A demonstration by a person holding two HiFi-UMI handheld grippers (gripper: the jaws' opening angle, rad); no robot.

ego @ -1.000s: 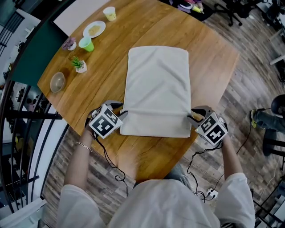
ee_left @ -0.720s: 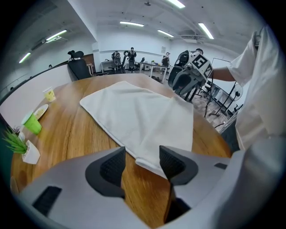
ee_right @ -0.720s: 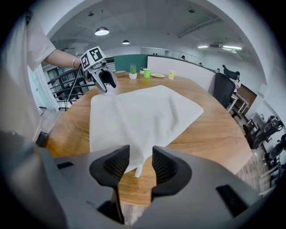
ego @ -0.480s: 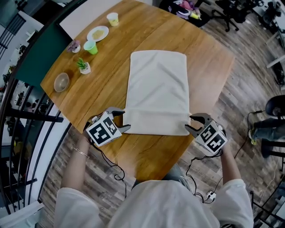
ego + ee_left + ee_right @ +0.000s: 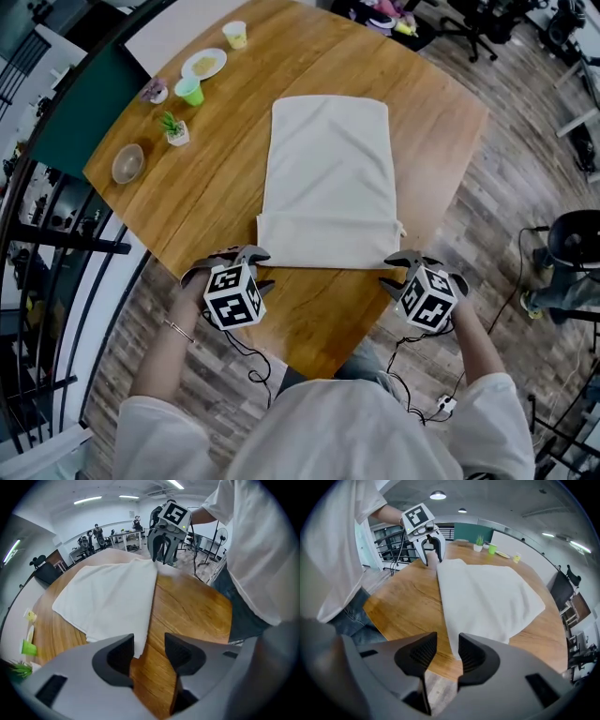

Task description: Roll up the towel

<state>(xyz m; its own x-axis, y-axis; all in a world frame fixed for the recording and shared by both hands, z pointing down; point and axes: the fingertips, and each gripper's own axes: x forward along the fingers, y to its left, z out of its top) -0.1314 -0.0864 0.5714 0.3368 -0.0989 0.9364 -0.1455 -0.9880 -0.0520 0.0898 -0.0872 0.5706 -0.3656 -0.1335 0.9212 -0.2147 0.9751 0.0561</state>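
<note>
A white towel lies flat on the round wooden table, with its near end folded over into a double band. My left gripper stands at the towel's near left corner, pointing steeply down. In the left gripper view the left gripper is open; its jaws have just been closing, and the towel's corner lies by the left pad without being pressed. My right gripper is at the near right corner. The right gripper is open in its own view, with the towel beside its right pad.
At the table's far left stand a bowl, a small potted plant, a green cup, a plate and a yellow cup. The table's near edge runs just under both grippers. A dark railing lies to the left.
Both grippers have drawn back from the towel's sides at the fold toward me, and now sit at its near corners. They have rolled, so both marker cubes face up.
</note>
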